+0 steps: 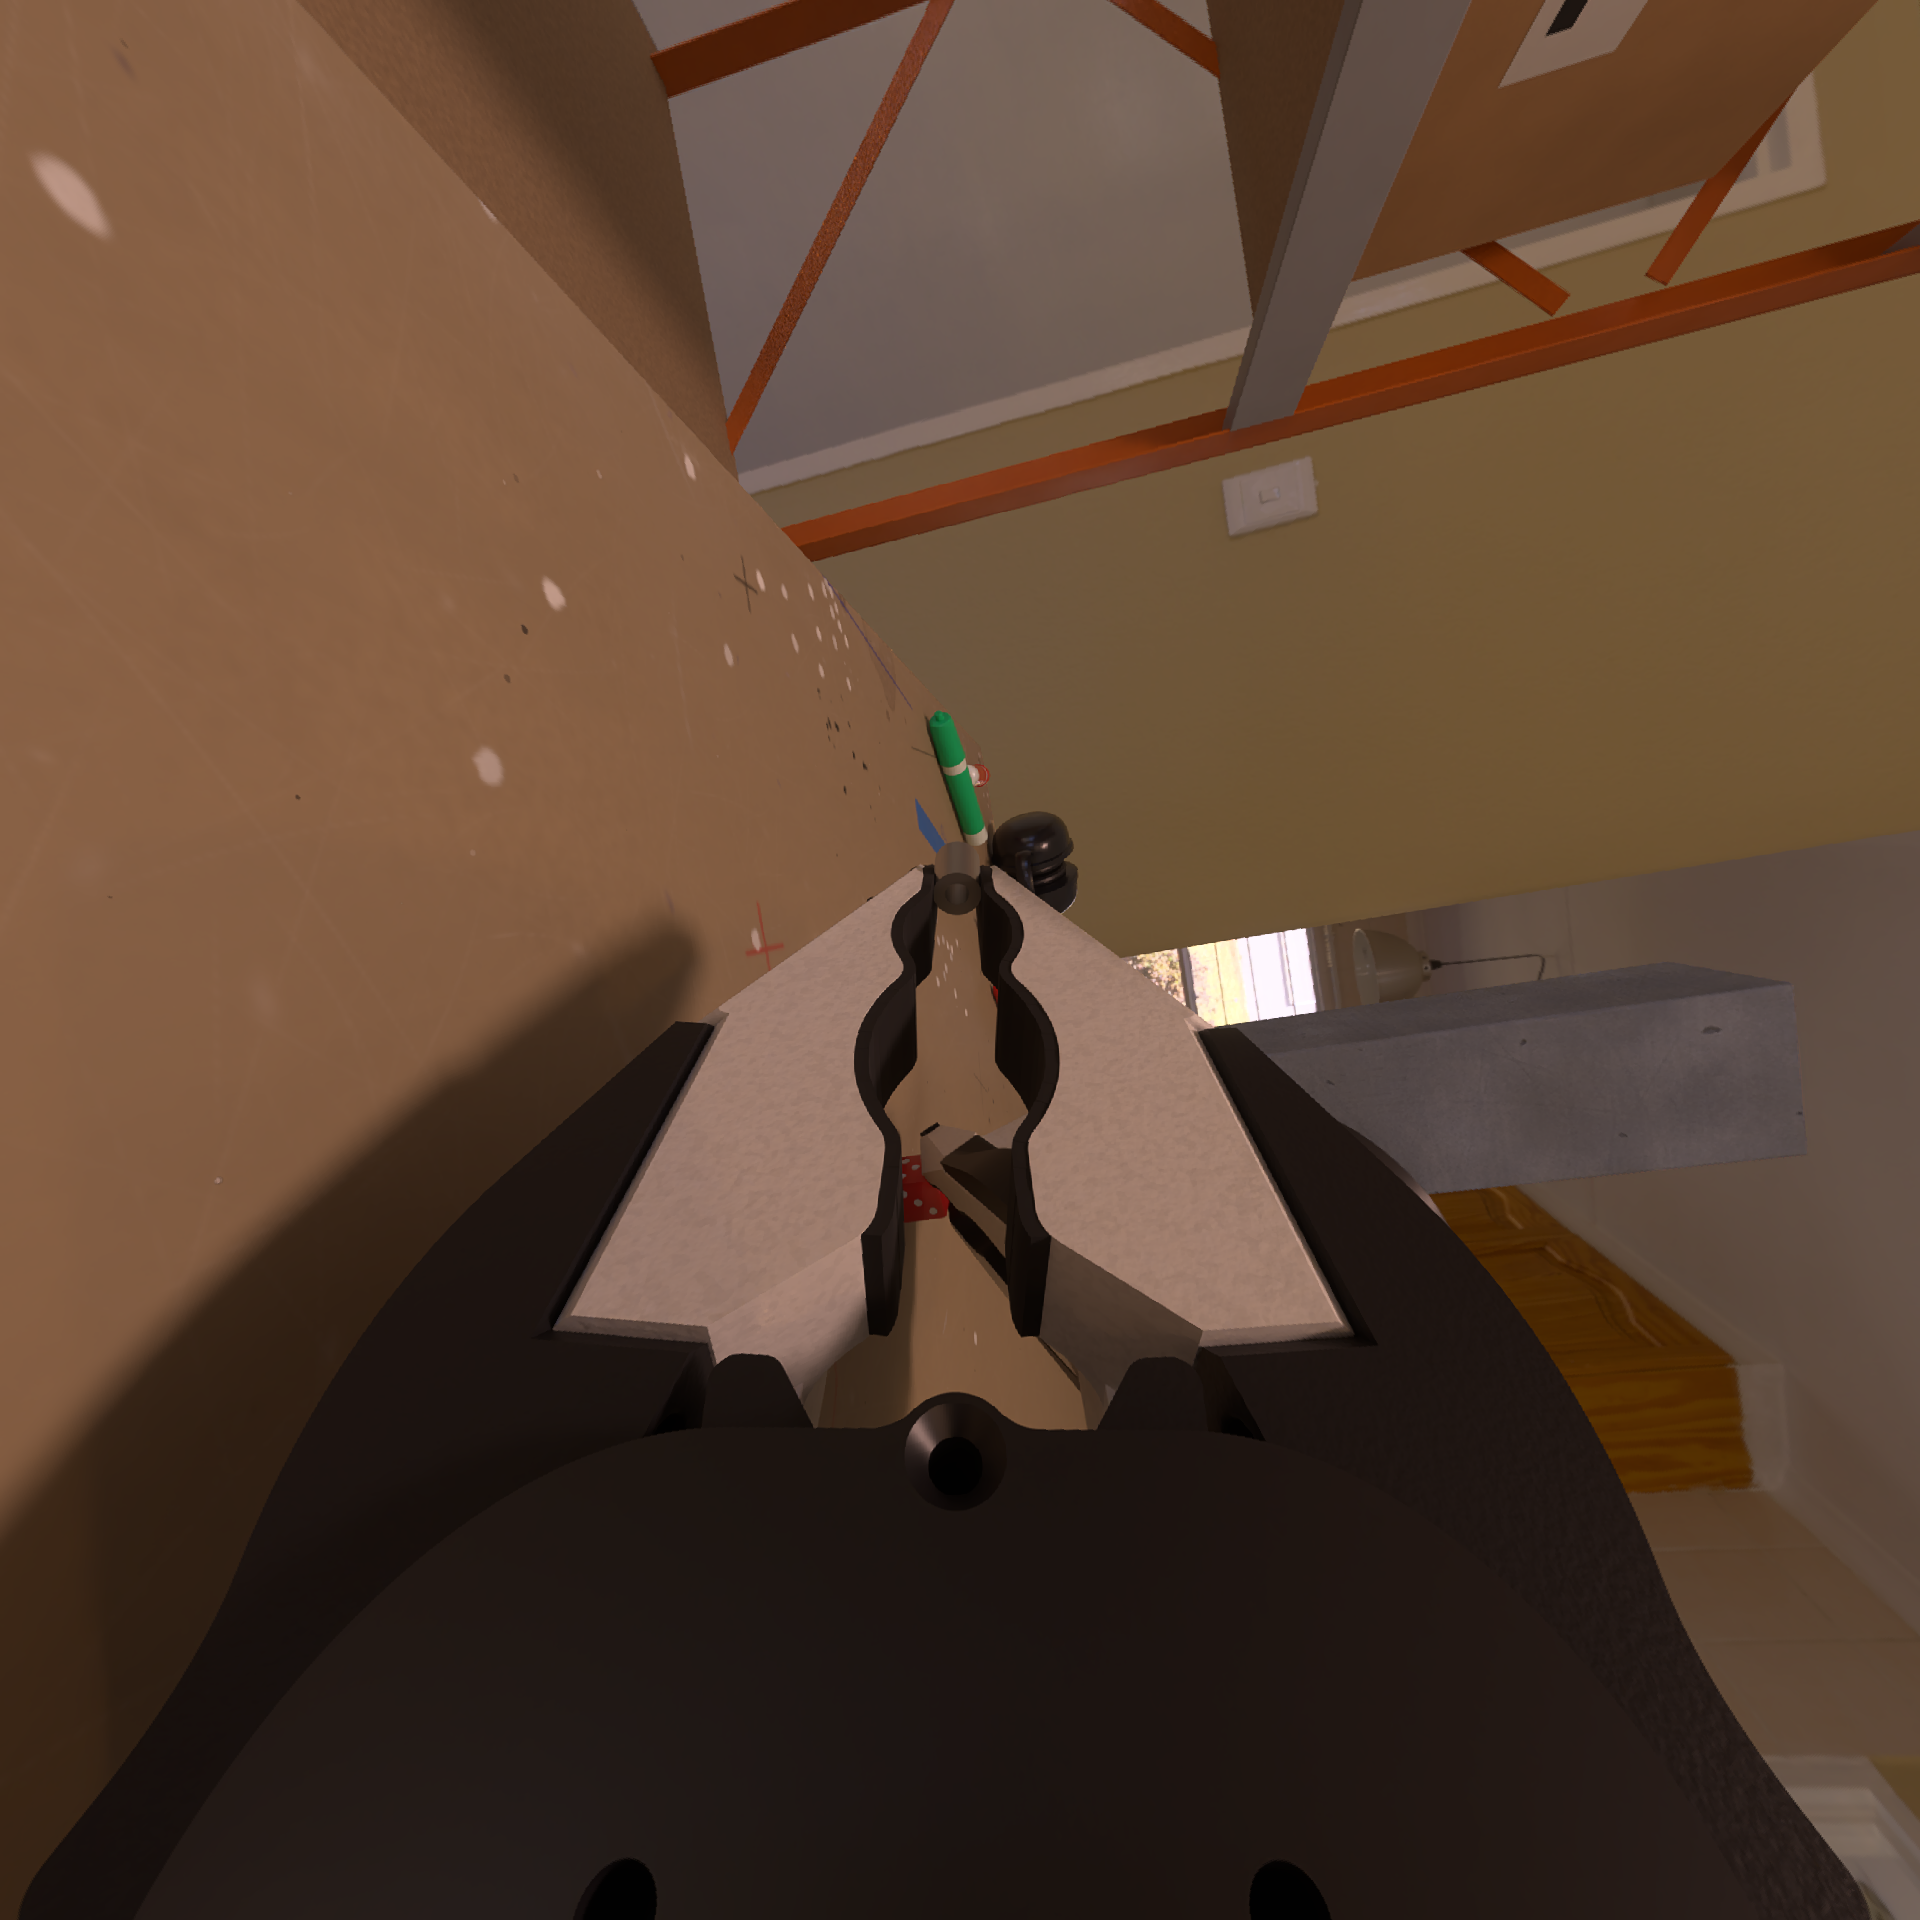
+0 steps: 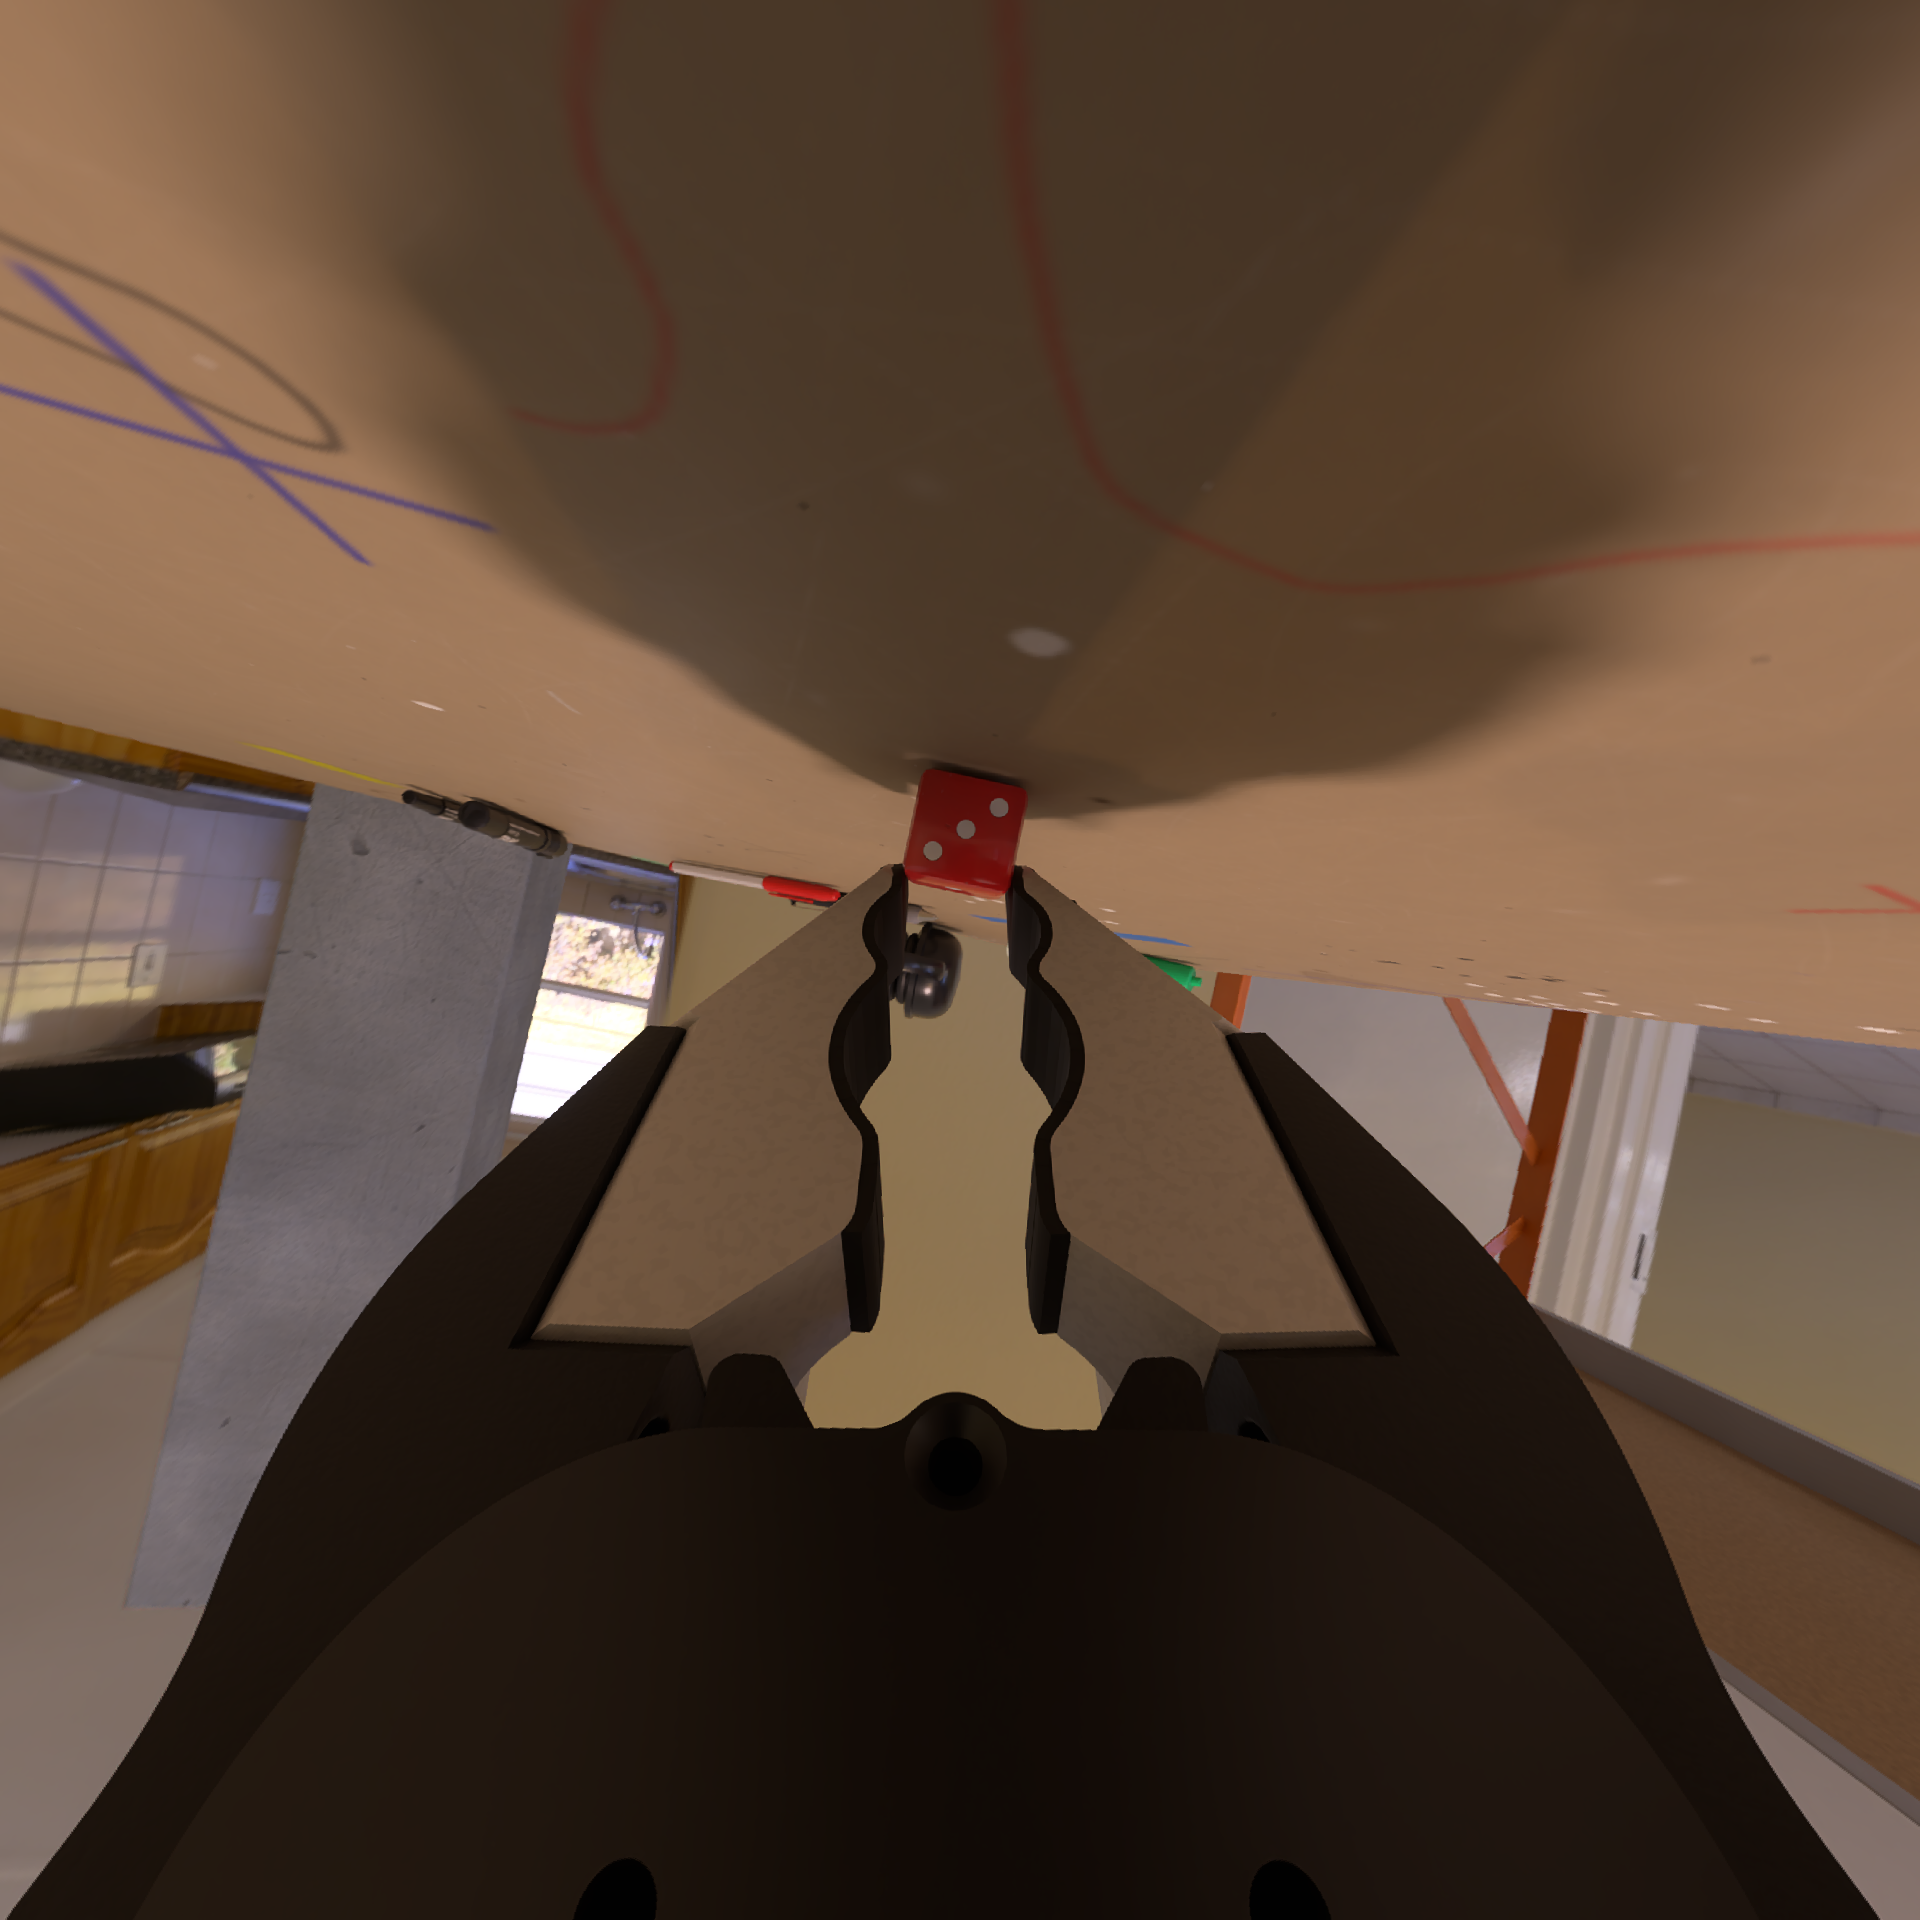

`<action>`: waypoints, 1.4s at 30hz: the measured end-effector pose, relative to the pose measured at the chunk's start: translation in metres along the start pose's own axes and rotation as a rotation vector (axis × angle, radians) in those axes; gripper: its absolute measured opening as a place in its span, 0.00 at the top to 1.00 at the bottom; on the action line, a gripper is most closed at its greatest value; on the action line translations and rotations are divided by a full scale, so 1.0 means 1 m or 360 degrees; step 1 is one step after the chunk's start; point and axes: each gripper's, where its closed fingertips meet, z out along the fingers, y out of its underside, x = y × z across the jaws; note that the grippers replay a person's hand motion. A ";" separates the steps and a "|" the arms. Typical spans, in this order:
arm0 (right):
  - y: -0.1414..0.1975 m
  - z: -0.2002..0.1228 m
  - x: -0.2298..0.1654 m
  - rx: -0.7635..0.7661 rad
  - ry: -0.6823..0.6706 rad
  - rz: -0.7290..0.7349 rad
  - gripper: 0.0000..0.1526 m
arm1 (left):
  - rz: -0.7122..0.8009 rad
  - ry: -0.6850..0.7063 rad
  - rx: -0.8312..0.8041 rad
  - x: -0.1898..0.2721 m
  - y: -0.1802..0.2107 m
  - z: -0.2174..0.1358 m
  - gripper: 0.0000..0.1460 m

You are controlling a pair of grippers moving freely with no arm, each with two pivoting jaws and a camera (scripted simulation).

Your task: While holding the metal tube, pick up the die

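Between the tips of the right tongs [image 2: 956,883] sits the red die [image 2: 964,831], three white pips facing the camera, resting on the brown bench [image 2: 312,644]. Both tips touch or nearly touch its near corners; whether they press it cannot be told. The jaws stand narrowed to about the die's width.

Left tongs [image 1: 956,891] are clamped at the tips on the metal tube [image 1: 956,883], seen end-on as a small grey ring. The die [image 1: 925,1195] also shows through the gap, low, beside the other tongs' finger.

Risks, judged from this:
- Right tips catch only the die's near edge. A shallow pinch on a hard cube could squirt it forward across the bench.
- Closing off-centre could twist the die onto a corner.
- The tube is held only at the fingertips; a jolt to the left tongs could let it pivot or slide out.
- Both tongs work close together, so a lift could knock one against the other.

Nearby clutter: green marker [image 1: 958,774], black knob-like object [image 1: 1034,847], red-and-white marker [image 2: 753,881], dark tool [image 2: 483,816].
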 end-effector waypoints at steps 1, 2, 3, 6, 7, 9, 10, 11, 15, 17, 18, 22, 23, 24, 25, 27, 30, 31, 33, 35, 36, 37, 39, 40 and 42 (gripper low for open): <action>0.000 -0.001 0.000 0.0021 0.0016 -0.0005 0.88 | -0.0001 0.0002 0.0000 0.000 0.000 0.000 0.95; 0.001 -0.004 -0.001 0.0063 0.0035 -0.0012 0.88 | -0.0001 0.0003 0.0001 0.000 0.000 0.000 0.95; 0.004 -0.007 -0.002 0.0124 0.0063 -0.0023 0.88 | -0.0002 0.0004 0.0002 0.000 0.000 0.000 0.95; 0.019 -0.021 -0.008 0.0403 0.0132 0.0011 0.88 | -0.0007 0.0010 -0.0004 0.000 0.001 0.000 0.95; 0.029 -0.025 -0.010 0.0493 0.0151 0.0061 0.88 | -0.0008 0.0013 -0.0011 0.000 0.002 0.001 0.95; 0.054 -0.036 -0.011 0.0673 0.0236 0.0186 0.88 | -0.0013 0.0020 -0.0026 0.001 0.004 0.002 0.95; 0.068 -0.043 -0.014 0.0779 0.0270 0.0250 0.88 | -0.0018 0.0027 -0.0037 0.001 0.006 0.003 0.95; 0.082 -0.052 -0.019 0.0904 0.0295 0.0307 0.88 | -0.0022 0.0034 -0.0050 0.002 0.008 0.005 0.95; 0.141 -0.107 -0.033 0.1656 0.0551 0.0532 0.88 | -0.0028 0.0070 -0.0105 0.006 0.018 0.009 0.95; 0.166 -0.139 -0.037 0.2140 0.0773 0.0586 0.88 | -0.0024 0.0084 -0.0132 0.008 0.023 0.011 0.95; 0.176 -0.152 -0.037 0.2382 0.0883 0.0601 0.88 | -0.0024 0.0089 -0.0147 0.009 0.026 0.012 0.95; 0.176 -0.162 -0.022 0.2992 0.0893 0.0485 0.88 | -0.0041 0.0124 -0.0214 0.011 0.037 0.016 0.95; 0.172 -0.158 -0.013 0.2990 0.0859 0.0485 0.88 | -0.0051 0.0135 -0.0226 0.011 0.039 0.017 0.95; 0.168 -0.156 -0.006 0.2993 0.0845 0.0471 0.88 | -0.0061 0.0151 -0.0241 0.012 0.041 0.017 0.95; 0.163 -0.153 0.001 0.3017 0.0845 0.0444 0.88 | -0.0065 0.0165 -0.0254 0.012 0.042 0.018 0.95; 0.157 -0.145 0.015 0.3114 0.0880 0.0452 0.88 | -0.0078 0.0186 -0.0275 0.012 0.044 0.018 0.95; 0.144 -0.125 0.029 0.3232 0.0750 0.0452 0.88 | -0.0085 0.0197 -0.0296 0.012 0.045 0.018 0.95; 0.140 -0.119 0.033 0.3249 0.0700 0.0459 0.88 | -0.0084 0.0197 -0.0297 0.012 0.045 0.017 0.95; 0.132 -0.111 0.034 0.3250 0.0674 0.0442 0.88 | -0.0089 0.0194 -0.0297 0.012 0.045 0.017 0.95; 0.130 -0.110 0.033 0.3205 0.0723 0.0448 0.88 | -0.0093 0.0189 -0.0292 0.011 0.044 0.017 0.95; 0.131 -0.113 0.031 0.3214 0.0754 0.0435 0.88 | -0.0091 0.0183 -0.0294 0.010 0.044 0.017 0.95; 0.134 -0.117 0.027 0.3253 0.0763 0.0411 0.88 | -0.0087 0.0177 -0.0295 0.010 0.045 0.017 0.95; 0.139 -0.122 0.024 0.3294 0.0753 0.0385 0.88 | -0.0083 0.0175 -0.0298 0.010 0.045 0.018 0.95; 0.140 -0.122 0.026 0.3264 0.0779 0.0413 0.88 | -0.0085 0.0176 -0.0299 0.010 0.045 0.018 0.95; 0.139 -0.120 0.028 0.3203 0.0811 0.0447 0.88 | -0.0086 0.0177 -0.0297 0.010 0.045 0.018 0.95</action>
